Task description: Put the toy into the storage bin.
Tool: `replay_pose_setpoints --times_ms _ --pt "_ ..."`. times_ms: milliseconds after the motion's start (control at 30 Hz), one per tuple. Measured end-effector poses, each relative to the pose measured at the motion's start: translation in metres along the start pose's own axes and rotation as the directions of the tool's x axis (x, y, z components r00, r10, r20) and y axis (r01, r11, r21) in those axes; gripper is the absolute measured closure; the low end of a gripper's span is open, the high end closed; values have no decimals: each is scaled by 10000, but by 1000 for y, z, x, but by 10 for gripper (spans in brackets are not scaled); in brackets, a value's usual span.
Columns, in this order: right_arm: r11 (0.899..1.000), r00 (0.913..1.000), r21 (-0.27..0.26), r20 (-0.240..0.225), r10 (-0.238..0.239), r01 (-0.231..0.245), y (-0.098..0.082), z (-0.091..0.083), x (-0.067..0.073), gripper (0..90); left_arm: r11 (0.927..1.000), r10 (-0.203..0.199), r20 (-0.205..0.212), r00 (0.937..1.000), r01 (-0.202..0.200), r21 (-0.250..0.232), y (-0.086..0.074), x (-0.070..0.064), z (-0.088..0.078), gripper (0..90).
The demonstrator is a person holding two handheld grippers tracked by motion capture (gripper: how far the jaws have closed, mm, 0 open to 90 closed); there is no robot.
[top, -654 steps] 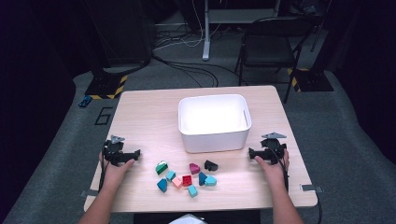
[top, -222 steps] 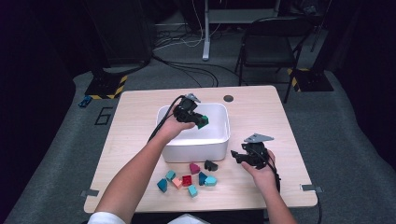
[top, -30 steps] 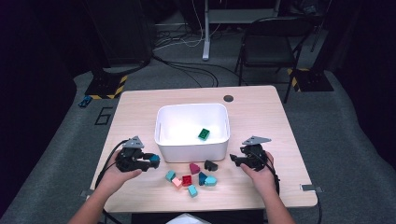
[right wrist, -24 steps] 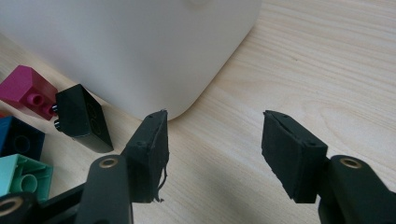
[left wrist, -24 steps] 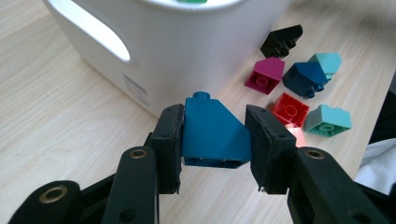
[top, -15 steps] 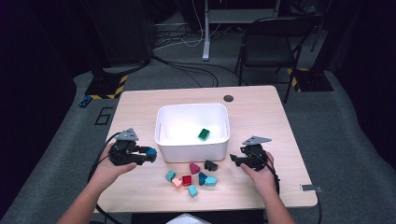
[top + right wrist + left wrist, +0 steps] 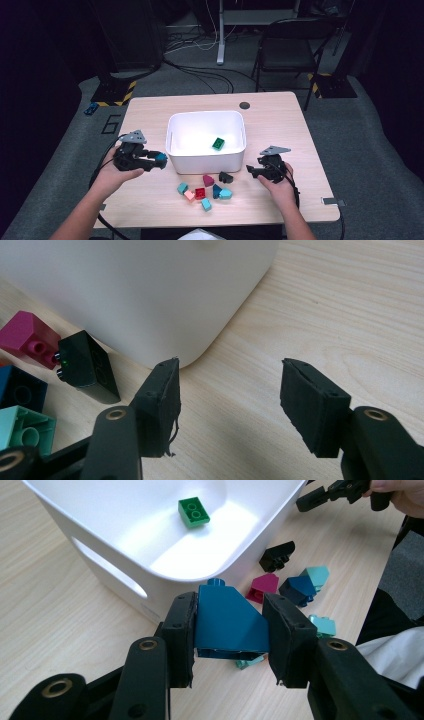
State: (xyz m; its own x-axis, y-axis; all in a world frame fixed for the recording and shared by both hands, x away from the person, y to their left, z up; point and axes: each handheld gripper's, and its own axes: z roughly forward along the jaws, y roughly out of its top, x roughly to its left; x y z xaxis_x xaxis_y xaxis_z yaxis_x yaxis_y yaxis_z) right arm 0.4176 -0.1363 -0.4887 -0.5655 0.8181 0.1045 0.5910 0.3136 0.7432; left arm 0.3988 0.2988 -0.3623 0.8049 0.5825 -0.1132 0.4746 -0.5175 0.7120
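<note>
High view: the left gripper [image 7: 159,161] sits just left of the white bin [image 7: 206,161], low over the table [image 7: 280,125], with a blue piece at its tip. Left gripper view settles what that is: the two black jaws are clamped on a blue sloped brick [image 7: 227,617], one pad on each flank, stud pointing up toward the bin's near wall. One green brick [image 7: 218,143] already lies on the bin floor, right of centre.

The right gripper [image 7: 252,170] rests on the table at the bin's right front corner, jaws spread wide and holding nothing, as the right gripper view shows; a black brick [image 7: 89,367] and a magenta brick [image 7: 27,334] lie just off its left jaw, touching each other.

The remaining loose bricks [image 7: 205,190] cluster in front of the bin, between the two hands.

Judging by this, the step in hand is the carry: the blue brick is gripped but not yet over the rim. The next move calls for lifting high enough to clear the bin's wall, travelling rightward over the opening, then parting the jaws above the floor. Meanwhile the right gripper looks well placed to close on the black brick.
</note>
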Motion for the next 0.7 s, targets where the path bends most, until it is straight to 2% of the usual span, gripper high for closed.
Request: replay_pose_setpoints --times_ms 700 --pt "10000 10000 -1 -24 55 -55 0 0 -1 406 9990 444 340 9984 -442 -57 39 -6 6 582"
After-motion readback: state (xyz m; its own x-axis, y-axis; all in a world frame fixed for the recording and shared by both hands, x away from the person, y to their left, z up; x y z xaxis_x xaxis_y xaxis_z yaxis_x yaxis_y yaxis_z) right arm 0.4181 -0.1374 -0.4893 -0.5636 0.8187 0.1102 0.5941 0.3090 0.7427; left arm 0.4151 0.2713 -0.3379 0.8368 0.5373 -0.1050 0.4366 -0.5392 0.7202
